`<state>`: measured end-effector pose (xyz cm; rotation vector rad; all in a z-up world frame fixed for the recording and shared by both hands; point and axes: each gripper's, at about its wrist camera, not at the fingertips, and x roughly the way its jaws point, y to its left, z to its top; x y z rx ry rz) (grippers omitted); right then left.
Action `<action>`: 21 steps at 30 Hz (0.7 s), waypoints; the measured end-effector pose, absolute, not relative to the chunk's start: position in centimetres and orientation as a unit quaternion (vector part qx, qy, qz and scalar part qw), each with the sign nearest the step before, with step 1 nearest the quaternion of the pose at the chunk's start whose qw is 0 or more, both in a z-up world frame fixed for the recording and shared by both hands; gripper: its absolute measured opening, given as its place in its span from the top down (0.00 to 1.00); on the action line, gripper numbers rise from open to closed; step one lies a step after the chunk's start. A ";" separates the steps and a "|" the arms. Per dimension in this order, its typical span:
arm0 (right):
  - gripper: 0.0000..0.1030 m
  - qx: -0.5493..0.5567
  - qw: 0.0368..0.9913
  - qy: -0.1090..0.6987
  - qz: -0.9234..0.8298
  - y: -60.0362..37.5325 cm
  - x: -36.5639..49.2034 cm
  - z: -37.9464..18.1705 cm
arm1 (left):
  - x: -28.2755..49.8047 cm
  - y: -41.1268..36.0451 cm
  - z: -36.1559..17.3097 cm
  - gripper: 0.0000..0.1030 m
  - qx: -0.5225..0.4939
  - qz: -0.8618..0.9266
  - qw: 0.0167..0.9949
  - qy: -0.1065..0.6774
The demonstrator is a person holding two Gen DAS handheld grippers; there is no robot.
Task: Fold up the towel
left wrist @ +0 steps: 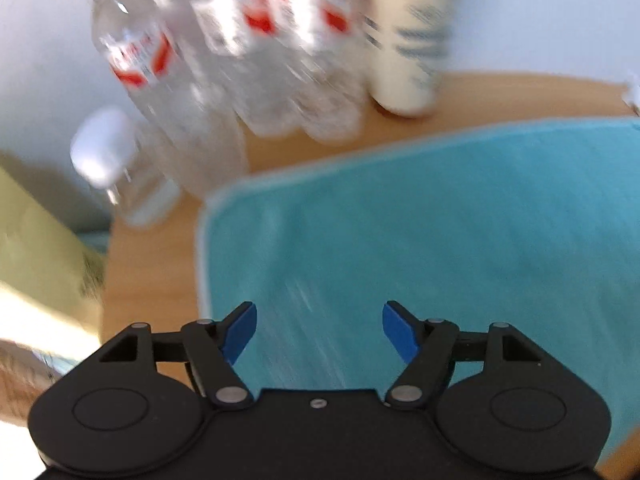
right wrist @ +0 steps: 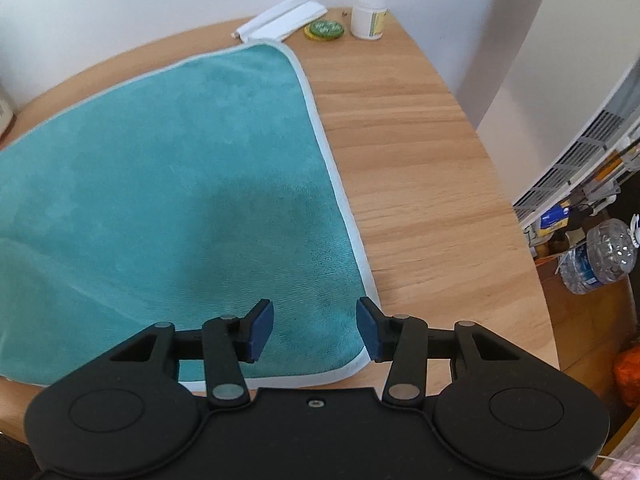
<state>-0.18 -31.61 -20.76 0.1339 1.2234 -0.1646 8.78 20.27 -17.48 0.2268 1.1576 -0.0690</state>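
Bottles (left wrist: 224, 64): blurred, labels unreadable. Canister (left wrist: 408, 36): blurred, top cut off, print illegible. Towel (left wrist: 420, 232): right side cut off in left view; left part cut off and near edge hidden behind gripper body in right view. Jar (right wrist: 370, 10): label too small to read.

A wooden table (right wrist: 420, 152) carries a flat teal towel (right wrist: 180, 184), water bottles (left wrist: 224, 60) and a pill bottle (right wrist: 370, 10).

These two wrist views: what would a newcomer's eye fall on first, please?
The teal towel spread flat on the wooden table, filling both views. Next, the open right claw over its near right corner, and the blurred water bottles standing beyond its far left corner.
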 end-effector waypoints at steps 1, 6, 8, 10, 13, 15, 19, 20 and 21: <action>0.52 0.057 0.811 0.578 -0.073 -31.5 0.1 -21.1 | 7.8 20.0 -17.8 0.31 0.108 -0.033 0.825 0.554; 0.51 0.052 0.809 0.582 -0.061 -31.7 0.2 -22.1 | 3.9 20.0 -18.9 0.31 0.097 -0.036 0.807 0.582; 0.51 0.057 0.807 0.585 -0.057 -32.1 -0.2 -22.2 | 2.9 20.0 -19.7 0.31 0.111 -0.031 0.796 0.594; 0.51 0.059 0.805 0.588 -0.055 -32.2 -0.7 -22.2 | 1.9 20.6 -20.3 0.30 0.108 -0.027 0.793 0.599; 0.50 0.063 0.799 0.596 -0.054 -32.4 -1.5 -22.2 | 1.9 21.9 -20.2 0.25 0.083 -0.023 0.791 0.606; 0.50 0.064 0.794 0.602 -0.057 -32.3 -2.0 -22.3 | 1.7 22.2 -20.2 0.15 0.095 -0.020 0.792 0.603; 0.50 0.065 0.790 0.606 -0.062 -32.1 -2.0 -22.3 | 2.4 22.9 -20.3 0.12 0.116 -0.020 0.795 0.594; 0.50 0.061 0.790 0.607 -0.062 -32.0 -1.8 -22.3 | 2.7 23.3 -20.3 0.18 0.120 -0.006 0.797 0.591; 0.50 0.045 0.789 0.609 -0.061 -31.7 -1.6 -22.1 | 3.0 23.3 -20.5 0.24 0.123 0.001 0.799 0.589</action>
